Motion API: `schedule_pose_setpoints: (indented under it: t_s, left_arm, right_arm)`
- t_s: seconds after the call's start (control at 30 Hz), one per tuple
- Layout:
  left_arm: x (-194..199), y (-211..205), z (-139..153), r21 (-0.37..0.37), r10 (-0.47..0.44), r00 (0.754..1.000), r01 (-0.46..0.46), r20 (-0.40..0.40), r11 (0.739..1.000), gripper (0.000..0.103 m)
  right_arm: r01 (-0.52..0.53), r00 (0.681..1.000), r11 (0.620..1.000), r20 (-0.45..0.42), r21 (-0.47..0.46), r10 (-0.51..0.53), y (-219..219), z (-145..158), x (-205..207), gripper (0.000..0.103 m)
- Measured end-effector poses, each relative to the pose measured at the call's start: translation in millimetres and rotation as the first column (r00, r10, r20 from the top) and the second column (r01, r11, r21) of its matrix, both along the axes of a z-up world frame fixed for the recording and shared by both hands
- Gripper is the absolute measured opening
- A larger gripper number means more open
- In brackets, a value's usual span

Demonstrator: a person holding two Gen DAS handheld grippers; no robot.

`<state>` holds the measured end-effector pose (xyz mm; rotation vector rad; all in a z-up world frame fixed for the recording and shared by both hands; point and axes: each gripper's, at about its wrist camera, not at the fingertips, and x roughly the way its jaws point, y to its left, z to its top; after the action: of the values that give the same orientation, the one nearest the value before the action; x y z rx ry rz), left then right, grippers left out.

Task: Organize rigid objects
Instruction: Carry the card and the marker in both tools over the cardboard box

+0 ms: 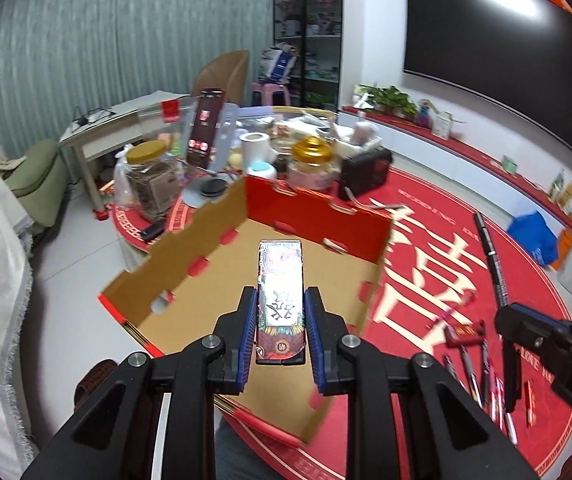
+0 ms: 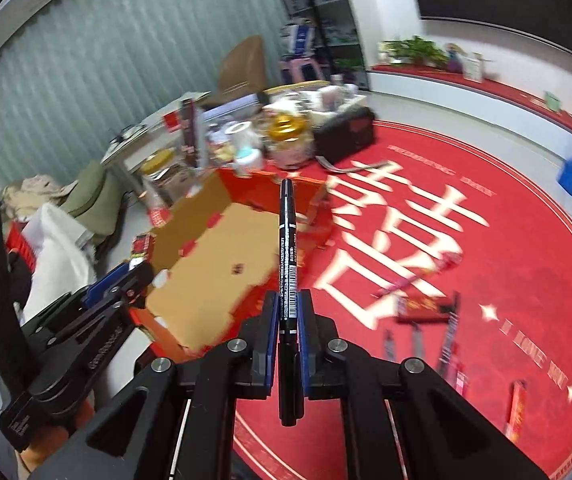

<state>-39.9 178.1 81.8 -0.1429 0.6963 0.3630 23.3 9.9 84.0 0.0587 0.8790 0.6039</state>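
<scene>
1. Pads of the left gripper (image 1: 281, 320) pressed on both long sides of a small printed box (image 1: 281, 300), a red and white pack with a dark character on its face; its near end sat between the blue pads, its far end stuck out over the cardboard tray (image 1: 189, 276)
2. Jaws of the right gripper (image 2: 289, 316) were nearly shut on a black marker (image 2: 287, 240), which stood out forward past the fingertips, its tail running back between the arms
3. That marker showed again in the left wrist view, its lower end hidden behind the right gripper's body
4. The tray, brown inside with red outer walls, lay open at the edge of the round red tablecloth (image 1: 526, 264); its near corner was cut off by the left gripper
5. More pens (image 1: 482, 376) and a flat red pack (image 1: 464, 334) lay loose on the cloth right of the tray, blurred, so their count was unclear
6. Jars and boxes behind the tray were too smeared to name
</scene>
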Motion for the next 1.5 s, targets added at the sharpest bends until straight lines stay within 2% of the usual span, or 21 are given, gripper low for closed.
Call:
schedule_pose_setpoints:
  t_s: [0.27,0.53,1.07,1.5]
  left_arm:
    - [17.4,43.2,-5.3,0.011,0.096,0.995,-0.096,-0.025,0.995,0.025]
    - [40.3,69.0,-21.1,0.002,0.131,0.989,-0.132,-0.074,0.991,0.025]
    - [88.6,83.2,-45.7,-0.027,0.106,0.984,-0.111,-0.143,0.993,0.025]
    - [105.7,88.8,-63.4,-0.072,0.083,0.976,-0.099,-0.203,0.992,0.025]
  right_arm:
    - [-0.102,0.995,0.995,-0.008,-0.005,0.101,58.2,-1.5,16.8,0.010]
    - [-0.144,0.989,0.989,-0.040,-0.025,0.143,98.4,-13.1,40.1,0.010]
    - [-0.120,0.990,0.989,-0.086,-0.081,0.113,117.7,-35.9,77.4,0.010]
    - [-0.114,0.986,0.987,-0.131,-0.109,0.100,125.2,-55.1,93.3,0.010]
